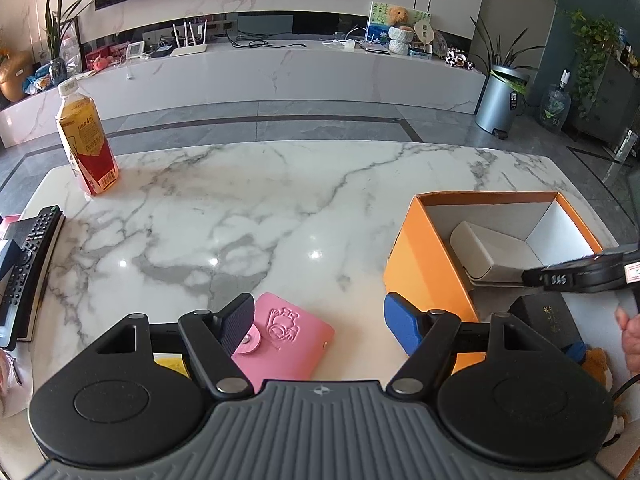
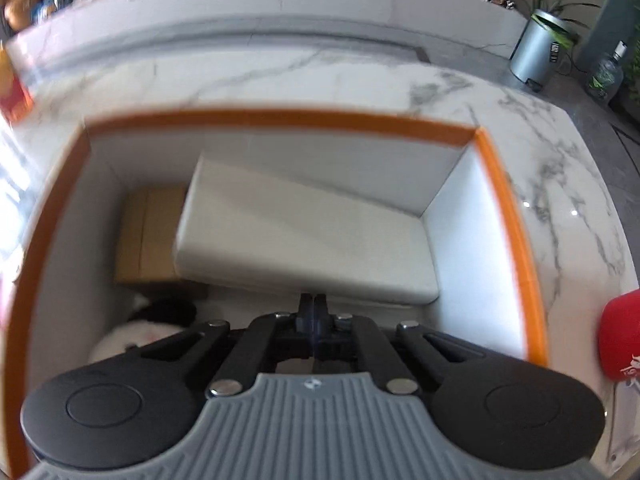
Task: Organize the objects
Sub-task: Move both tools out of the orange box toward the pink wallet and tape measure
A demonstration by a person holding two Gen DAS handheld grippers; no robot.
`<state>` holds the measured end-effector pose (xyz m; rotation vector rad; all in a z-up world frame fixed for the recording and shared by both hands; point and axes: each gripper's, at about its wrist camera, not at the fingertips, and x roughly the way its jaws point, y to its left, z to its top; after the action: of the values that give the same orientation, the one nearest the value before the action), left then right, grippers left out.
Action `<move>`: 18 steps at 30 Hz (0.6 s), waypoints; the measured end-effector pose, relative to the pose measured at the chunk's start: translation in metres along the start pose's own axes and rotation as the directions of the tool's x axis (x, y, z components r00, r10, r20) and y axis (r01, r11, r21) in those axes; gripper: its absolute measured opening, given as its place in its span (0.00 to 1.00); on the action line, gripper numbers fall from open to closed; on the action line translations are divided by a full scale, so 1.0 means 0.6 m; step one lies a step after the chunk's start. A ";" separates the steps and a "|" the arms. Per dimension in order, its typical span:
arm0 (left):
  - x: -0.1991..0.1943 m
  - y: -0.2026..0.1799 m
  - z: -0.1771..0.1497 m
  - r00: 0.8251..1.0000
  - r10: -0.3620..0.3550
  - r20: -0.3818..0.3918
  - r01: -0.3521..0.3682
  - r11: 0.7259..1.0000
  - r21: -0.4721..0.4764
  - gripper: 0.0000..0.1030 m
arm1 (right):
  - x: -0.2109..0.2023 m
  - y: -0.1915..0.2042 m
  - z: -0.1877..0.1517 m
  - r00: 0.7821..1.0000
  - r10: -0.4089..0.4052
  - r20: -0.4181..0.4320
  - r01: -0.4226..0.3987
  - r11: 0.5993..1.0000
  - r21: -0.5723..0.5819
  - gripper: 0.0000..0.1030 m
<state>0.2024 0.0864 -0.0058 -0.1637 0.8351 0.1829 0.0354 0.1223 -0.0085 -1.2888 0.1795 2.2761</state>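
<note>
My left gripper (image 1: 320, 322) is open, low over the marble table (image 1: 280, 200). A pink card wallet (image 1: 284, 336) lies flat between its fingers, touching the left pad. An orange box (image 1: 420, 264) stands to the right, holding a white case (image 1: 492, 256). My right gripper (image 2: 314, 312) is shut with nothing between its pads, hovering over the box (image 2: 280, 118). Inside lie the white case (image 2: 304, 236), a brown carton (image 2: 148, 236) and a black-and-white plush (image 2: 148, 324). The right gripper also shows in the left wrist view (image 1: 580, 272) above the box.
A yellow-red drink bottle (image 1: 86, 144) stands at the far left. A black remote (image 1: 28, 264) lies on a book at the left edge. A dark box (image 1: 548, 320) and a plush toy (image 1: 600, 368) sit right of the orange box. A red object (image 2: 624, 336) sits at the right edge.
</note>
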 end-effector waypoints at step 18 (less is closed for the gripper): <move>-0.002 -0.007 -0.001 1.000 0.021 0.003 -0.021 1.000 0.003 0.82 | -0.071 0.044 -0.019 0.977 0.206 0.056 -0.206 0.979 -0.001 0.48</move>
<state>0.2022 0.0822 -0.0049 -0.1519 0.8340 0.2011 0.0489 0.0800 0.0173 -1.2524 0.3121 2.4808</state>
